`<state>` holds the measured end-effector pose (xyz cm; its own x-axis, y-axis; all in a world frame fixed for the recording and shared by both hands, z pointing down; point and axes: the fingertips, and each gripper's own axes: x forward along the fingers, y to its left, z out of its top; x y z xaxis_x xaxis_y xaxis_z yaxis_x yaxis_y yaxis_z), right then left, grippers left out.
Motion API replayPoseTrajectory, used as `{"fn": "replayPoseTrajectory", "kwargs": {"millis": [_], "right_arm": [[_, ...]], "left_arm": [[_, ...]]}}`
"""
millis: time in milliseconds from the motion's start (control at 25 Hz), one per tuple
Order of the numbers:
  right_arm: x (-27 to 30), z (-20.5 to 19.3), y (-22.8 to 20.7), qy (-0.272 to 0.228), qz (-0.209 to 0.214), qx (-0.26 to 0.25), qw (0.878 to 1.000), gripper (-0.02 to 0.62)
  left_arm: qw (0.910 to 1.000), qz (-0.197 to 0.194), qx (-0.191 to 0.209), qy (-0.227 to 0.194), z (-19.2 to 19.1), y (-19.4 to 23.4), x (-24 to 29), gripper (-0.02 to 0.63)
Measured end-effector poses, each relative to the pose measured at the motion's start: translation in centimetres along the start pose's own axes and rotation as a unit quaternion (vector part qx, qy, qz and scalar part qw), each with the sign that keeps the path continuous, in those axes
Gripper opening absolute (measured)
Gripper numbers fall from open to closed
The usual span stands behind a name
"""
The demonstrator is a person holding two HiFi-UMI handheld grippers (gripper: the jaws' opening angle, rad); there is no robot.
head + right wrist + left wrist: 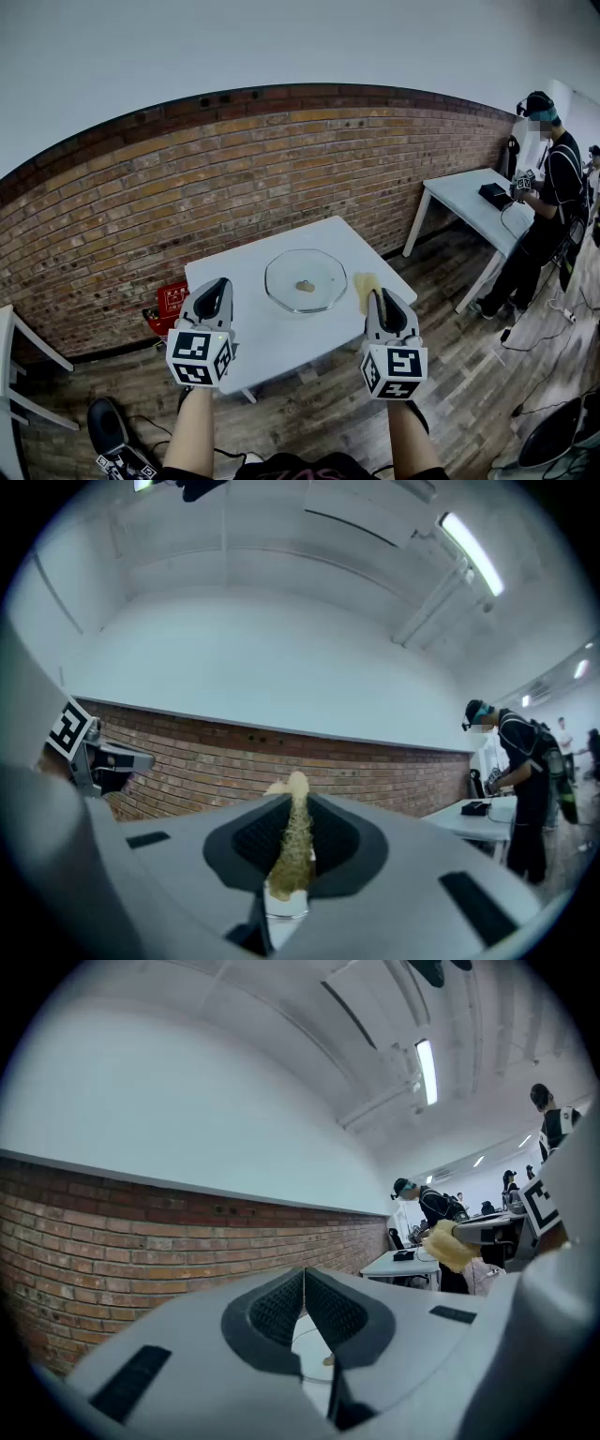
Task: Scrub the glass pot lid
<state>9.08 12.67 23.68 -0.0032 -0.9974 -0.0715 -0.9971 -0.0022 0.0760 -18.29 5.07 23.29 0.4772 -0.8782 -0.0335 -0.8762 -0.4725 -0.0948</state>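
The round glass pot lid (305, 279), with a small knob in its middle, lies flat on the white table (253, 337). My left gripper (217, 285) hovers level over the table's near left part, short of the lid, jaws shut with nothing in them (305, 1277). My right gripper (377, 296) hangs at the lid's right side, shut on a yellow sponge (365, 284). In the right gripper view the sponge (292, 847) is squeezed thin between the pads and sticks out past the tips. The lid shows only as a sliver below the jaws in both gripper views.
A brick wall (234, 178) runs behind the table. A red box (172, 300) sits on the floor under its left corner. At the right a person (548, 187) stands by a second white table (469, 199). White frame legs (11, 375) stand far left; cables lie on the wooden floor.
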Motion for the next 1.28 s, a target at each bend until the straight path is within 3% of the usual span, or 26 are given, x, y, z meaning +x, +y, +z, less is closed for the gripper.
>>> {"fn": "replayPoseTrajectory", "kwargs": {"millis": [760, 1280], "right_arm": [[-0.3, 0.3, -0.2, -0.013, 0.005, -0.003, 1.000, 0.057], [-2.2, -0.3, -4.2, -0.010, 0.022, 0.014, 1.000, 0.057]], "left_arm": [[1.0000, -0.001, 0.001, 0.005, -0.2, -0.5, 0.1, 0.015], [0.9999, 0.004, 0.014, 0.004, 1.5, -6.3, -0.1, 0.015]]}}
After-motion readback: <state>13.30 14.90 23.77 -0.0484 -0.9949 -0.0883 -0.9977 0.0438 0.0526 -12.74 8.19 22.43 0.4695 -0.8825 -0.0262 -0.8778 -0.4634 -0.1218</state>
